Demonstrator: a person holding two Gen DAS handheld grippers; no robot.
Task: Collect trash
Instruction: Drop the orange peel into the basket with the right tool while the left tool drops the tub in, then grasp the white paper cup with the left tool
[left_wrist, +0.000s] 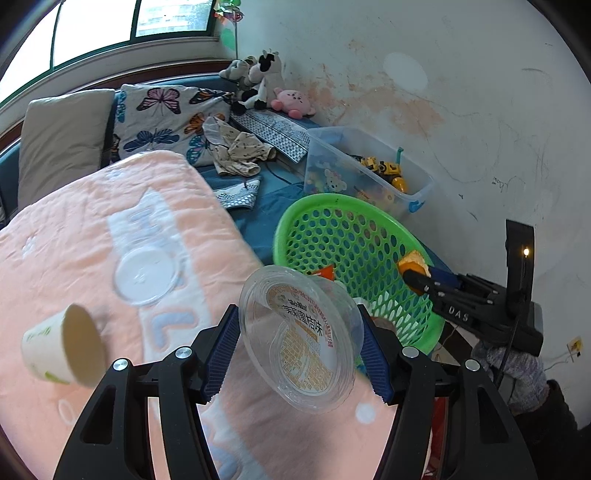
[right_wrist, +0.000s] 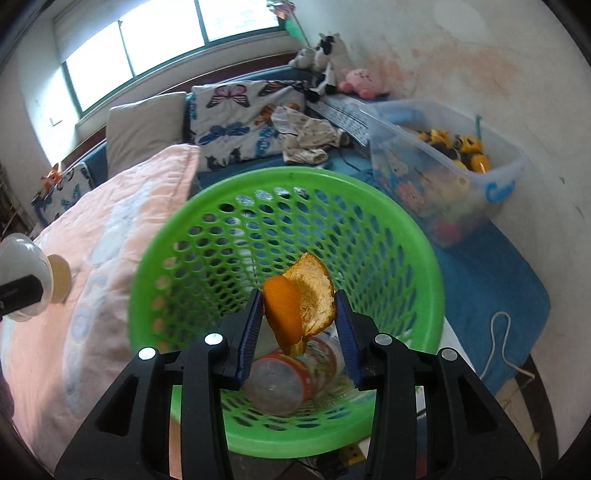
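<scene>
Fingers loaded on both sides, green basket waiting

Fingers of the left gripper (left_wrist: 299, 354) pinch a clear round plastic cup with orange printed label (left_wrist: 301, 341) across its sides, held above the peach quilted blanket (left_wrist: 74, 240) on the bed. Right gripper (right_wrist: 300, 325) fingers clamp a curled orange peel piece (right_wrist: 301, 301) over the green perforated plastic basket (right_wrist: 369, 195), which already holds a clear bottle with an orange label (right_wrist: 291, 376).

Handling: cup looks light, thin, crushable and slick, so grip at the side walls, gently. Peel is light, soft, and should drop freely.

Left to collect on the blanket: clear round plastic lid (left_wrist: 146, 275) lying flat, thin, best taken at its edge; white paper cup (left_wrist: 61, 349) on its side, near left, light, dents easily.

Room: butterfly pillow (left_wrist: 162, 118) far, clear toy bin (left_wrist: 369, 170) far right by the stained wall (left_wrist: 480, 110).
</scene>
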